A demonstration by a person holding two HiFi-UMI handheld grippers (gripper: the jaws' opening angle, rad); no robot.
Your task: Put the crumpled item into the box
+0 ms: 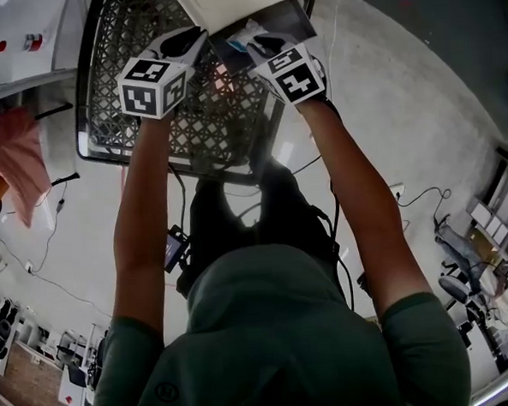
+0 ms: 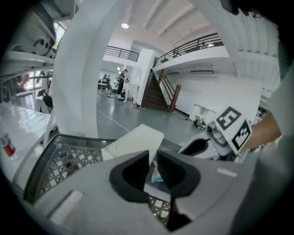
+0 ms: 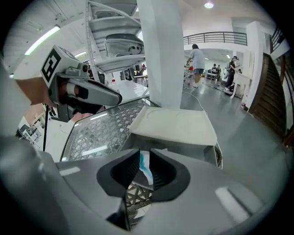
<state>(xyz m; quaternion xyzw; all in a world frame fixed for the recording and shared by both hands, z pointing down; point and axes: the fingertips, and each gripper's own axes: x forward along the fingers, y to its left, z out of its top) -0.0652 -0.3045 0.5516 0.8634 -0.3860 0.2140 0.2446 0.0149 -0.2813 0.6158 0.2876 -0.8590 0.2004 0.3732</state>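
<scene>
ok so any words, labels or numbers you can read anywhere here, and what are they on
No text can be read.
Marker cubes: black-and-white square patterns only, no letters.
Crumpled item: blue and white, any print too blurred.
Small container at the left edge: red label, too small to read.

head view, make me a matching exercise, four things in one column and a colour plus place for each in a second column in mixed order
Things:
A box lid
B mesh table
C cloth
D shirt

Colour and place:
1 green, bottom of the view
2 pink, left edge
3 white, top edge
4 dark lattice, upper left

Pairs: A-3, B-4, C-2, D-1
</scene>
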